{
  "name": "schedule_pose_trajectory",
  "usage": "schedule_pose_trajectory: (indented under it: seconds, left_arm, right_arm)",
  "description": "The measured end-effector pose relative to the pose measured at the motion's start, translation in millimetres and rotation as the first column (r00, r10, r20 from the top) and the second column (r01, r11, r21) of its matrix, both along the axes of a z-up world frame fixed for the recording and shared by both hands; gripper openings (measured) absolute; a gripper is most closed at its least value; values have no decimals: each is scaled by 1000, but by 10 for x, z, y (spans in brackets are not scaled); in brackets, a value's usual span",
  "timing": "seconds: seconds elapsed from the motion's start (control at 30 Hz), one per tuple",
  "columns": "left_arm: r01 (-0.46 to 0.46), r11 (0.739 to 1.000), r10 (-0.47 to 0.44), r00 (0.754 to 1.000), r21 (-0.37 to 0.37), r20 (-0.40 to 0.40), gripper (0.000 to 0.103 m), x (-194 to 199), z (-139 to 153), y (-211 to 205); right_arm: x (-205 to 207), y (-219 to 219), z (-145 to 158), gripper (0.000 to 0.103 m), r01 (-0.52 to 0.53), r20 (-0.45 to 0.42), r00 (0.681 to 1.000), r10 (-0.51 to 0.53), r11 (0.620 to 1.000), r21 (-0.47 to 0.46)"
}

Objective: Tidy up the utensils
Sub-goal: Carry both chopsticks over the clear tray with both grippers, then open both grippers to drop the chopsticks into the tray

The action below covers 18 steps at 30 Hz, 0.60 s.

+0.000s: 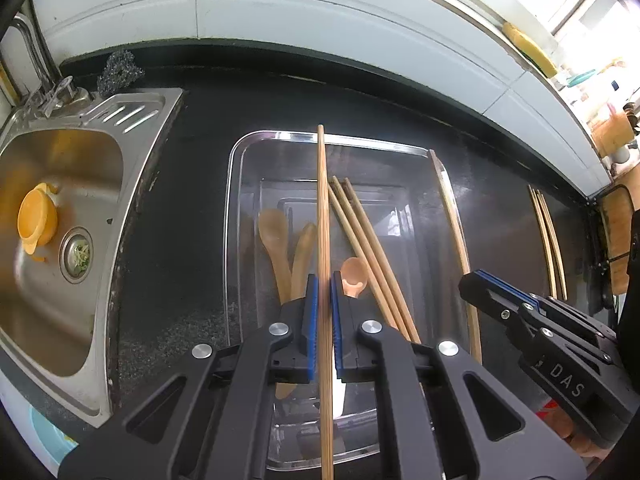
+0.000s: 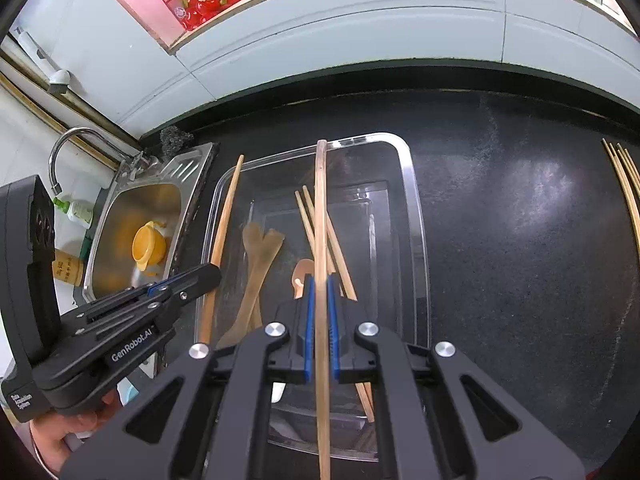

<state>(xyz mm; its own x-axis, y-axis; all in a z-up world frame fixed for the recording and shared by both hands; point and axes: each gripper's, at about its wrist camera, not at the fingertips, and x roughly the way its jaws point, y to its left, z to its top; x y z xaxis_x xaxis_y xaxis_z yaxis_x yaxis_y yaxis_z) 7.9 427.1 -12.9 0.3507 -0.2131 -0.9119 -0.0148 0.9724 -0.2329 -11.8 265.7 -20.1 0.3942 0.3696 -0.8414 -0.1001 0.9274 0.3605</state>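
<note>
A clear plastic tray (image 1: pixel 236 152) (image 2: pixel 412 184) lies on the black counter. It holds wooden spoons (image 1: pixel 276 240) (image 2: pixel 256 256), a small orange spoon (image 1: pixel 354 274) (image 2: pixel 302 272) and several chopsticks (image 1: pixel 368 240) (image 2: pixel 340 256). My left gripper (image 1: pixel 324 284) is shut on one chopstick (image 1: pixel 322 200) above the tray; it shows at the left in the right wrist view (image 2: pixel 200 276). My right gripper (image 2: pixel 318 284) is shut on another chopstick (image 2: pixel 320 208), which shows over the tray's right side (image 1: pixel 452 216) in the left wrist view, where the gripper (image 1: pixel 480 280) is also seen.
A steel sink (image 1: pixel 96 128) (image 2: pixel 120 216) with an orange bowl (image 1: pixel 36 220) (image 2: pixel 148 244) lies left of the tray. More chopsticks (image 1: pixel 548 232) (image 2: pixel 624 176) lie on the counter at the right. A steel scourer (image 1: pixel 120 70) sits behind the sink. A white wall bounds the back.
</note>
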Motion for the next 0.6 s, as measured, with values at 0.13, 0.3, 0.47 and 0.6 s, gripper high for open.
schedule_pose_trajectory:
  seconds: [0.13,0.3,0.47,0.6]
  left_arm:
    - [-12,1000,12,1000,-10,-9,6,9,-36,37]
    - [-47,999,47,998,-26,-29,20,67,-49,66]
    - [-137,989,140,988,-52,68,97,87,198,254]
    - [-173,984,177,979,-51,102,97,148,358,354]
  right_arm:
    - [42,22,-66,7,-5,-24,1000,5,1000,-4]
    - [60,118,-86,8,-31,23,999,33,994,-104]
    - [27,-157,16,94,80,132,989,-62,988,-132]
    - [1,-320,66,96,102,185,981,-65,975,-196]
